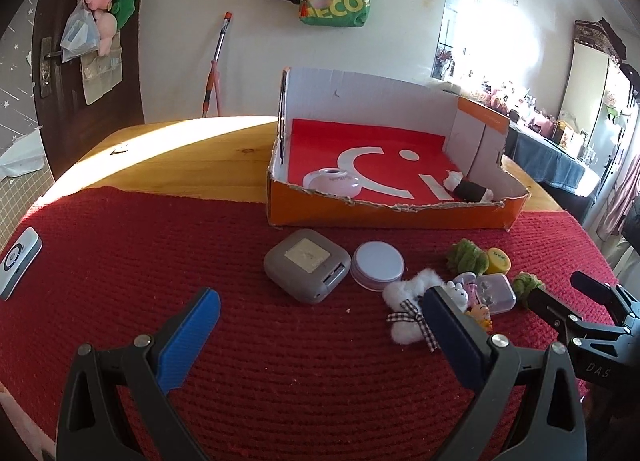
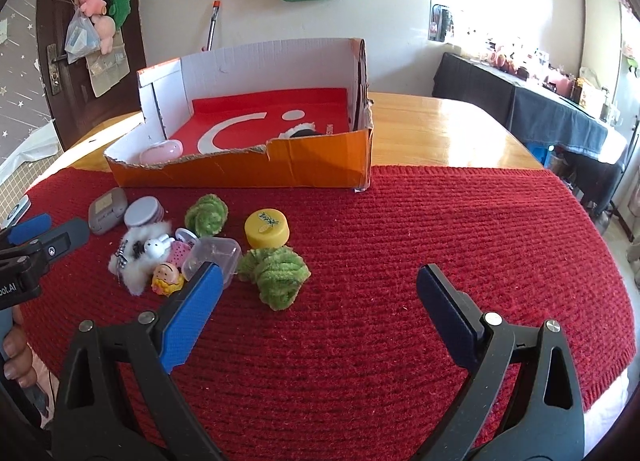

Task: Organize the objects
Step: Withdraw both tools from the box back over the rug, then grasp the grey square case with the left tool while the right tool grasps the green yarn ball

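Trinkets are lying in a loose cluster on the red mat (image 2: 400, 245), just in front of the orange box (image 2: 256, 169), and both tongs are hovering over the mat on the near side of them, jaws spread wide and holding nothing. The left gripper (image 1: 320, 309) is pointing at the cluster's left end: the grey case (image 1: 306, 265) and the round tin (image 1: 378, 265) are sitting just beyond its gap, while the white plush (image 1: 408, 309) is lying against its right finger, partly hidden by it. The right gripper (image 2: 318, 281) is facing the other end; the green yarn (image 2: 276, 275) is lying nearly between its fingers, closer to the left one, and the clear case (image 2: 214, 255) is touching that left fingertip. The yellow cap (image 2: 267, 229) and a second green ball (image 2: 206, 215) are sitting a little farther out. Each gripper seems to be covering its own half of the pile, probably so neither is crossing the other. Beyond, the box is already holding a pink dish (image 1: 332, 182) and a black-and-white toy (image 1: 466, 187), so it is likely serving as the bin, its torn low front wall making the drop easy.
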A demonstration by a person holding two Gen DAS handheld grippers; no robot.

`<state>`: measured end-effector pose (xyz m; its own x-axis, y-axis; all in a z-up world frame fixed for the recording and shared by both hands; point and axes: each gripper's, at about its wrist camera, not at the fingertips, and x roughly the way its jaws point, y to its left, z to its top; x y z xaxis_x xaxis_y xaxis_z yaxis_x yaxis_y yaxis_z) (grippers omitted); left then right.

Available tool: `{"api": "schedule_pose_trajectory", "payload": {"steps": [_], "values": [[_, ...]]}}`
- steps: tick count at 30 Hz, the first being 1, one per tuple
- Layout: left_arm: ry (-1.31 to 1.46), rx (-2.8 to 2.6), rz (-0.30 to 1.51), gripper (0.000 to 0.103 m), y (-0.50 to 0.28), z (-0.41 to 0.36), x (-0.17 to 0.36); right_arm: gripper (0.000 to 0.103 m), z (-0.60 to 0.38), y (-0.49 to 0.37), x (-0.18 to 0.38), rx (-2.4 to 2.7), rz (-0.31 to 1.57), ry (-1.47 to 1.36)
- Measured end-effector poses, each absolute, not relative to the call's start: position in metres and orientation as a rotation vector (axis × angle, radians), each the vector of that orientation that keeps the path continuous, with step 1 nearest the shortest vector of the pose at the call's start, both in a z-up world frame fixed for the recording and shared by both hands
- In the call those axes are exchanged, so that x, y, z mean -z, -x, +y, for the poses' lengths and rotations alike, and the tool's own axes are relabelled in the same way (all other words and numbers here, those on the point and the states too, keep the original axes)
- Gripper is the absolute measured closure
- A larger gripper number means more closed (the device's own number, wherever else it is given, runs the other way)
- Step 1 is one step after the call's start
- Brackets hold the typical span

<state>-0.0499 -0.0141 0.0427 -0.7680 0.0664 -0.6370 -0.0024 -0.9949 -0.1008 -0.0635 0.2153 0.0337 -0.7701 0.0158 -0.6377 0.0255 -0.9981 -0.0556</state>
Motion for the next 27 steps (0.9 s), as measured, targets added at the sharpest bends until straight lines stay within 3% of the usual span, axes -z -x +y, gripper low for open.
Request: {"api": "schedule_pose_trajectory", "payload": {"steps": [16,27], "values": [[1.226,-2.879,-0.114,0.005,0.085,-0.028,-0.032,0.005,0.222,0.088,-0.024,2.894,0.101,-1.229],[1.232,-2.814,-0.001,0.016,0.099,-0.024,-0.030,0.032,0.215,0.093,-0.026,2.857,0.141,-1.225]]}}
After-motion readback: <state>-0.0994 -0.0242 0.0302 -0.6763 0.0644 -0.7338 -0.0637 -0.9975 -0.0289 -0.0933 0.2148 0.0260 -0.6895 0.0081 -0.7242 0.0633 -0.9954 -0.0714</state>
